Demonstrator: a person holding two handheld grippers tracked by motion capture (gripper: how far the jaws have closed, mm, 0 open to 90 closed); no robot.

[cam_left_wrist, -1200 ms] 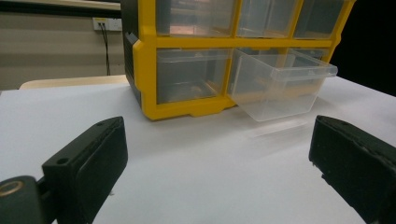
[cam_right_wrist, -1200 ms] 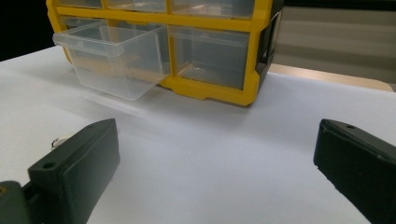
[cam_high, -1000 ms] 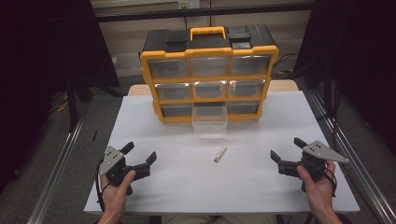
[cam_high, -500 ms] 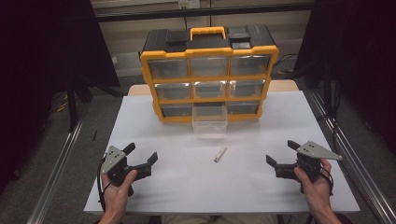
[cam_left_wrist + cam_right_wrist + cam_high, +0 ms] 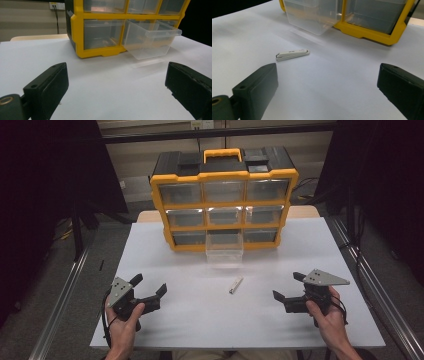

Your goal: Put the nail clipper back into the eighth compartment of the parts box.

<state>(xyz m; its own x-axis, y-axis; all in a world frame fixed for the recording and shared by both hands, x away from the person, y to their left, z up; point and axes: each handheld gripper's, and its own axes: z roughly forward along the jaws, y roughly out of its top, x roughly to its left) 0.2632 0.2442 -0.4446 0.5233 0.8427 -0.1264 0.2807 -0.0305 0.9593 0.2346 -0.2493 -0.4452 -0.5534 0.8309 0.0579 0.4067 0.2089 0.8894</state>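
Lying flat on the white table [image 5: 300,250], a small pale nail clipper [image 5: 235,285] sits between the two grippers and just in front of the pulled-out clear drawer [image 5: 224,251] of the yellow cabinet [image 5: 224,200]. That drawer, bottom row, middle, tips forward and looks empty.

Both tools are released: the left gripper [image 5: 148,289] has its jaws spread wide with nothing between them, and so does the right gripper [image 5: 288,286], which points toward the clipper from well apart.

I'd judge the clipper light, stiff and smooth, so it may skate on the sheet when nudged. It is thin and low, so the jaws would have to come right down to the table and close across its narrow width, near the middle of its length, to keep it from pivoting.

In the right gripper view there is faint marking along its top face, too small to read. No other writing is legible.
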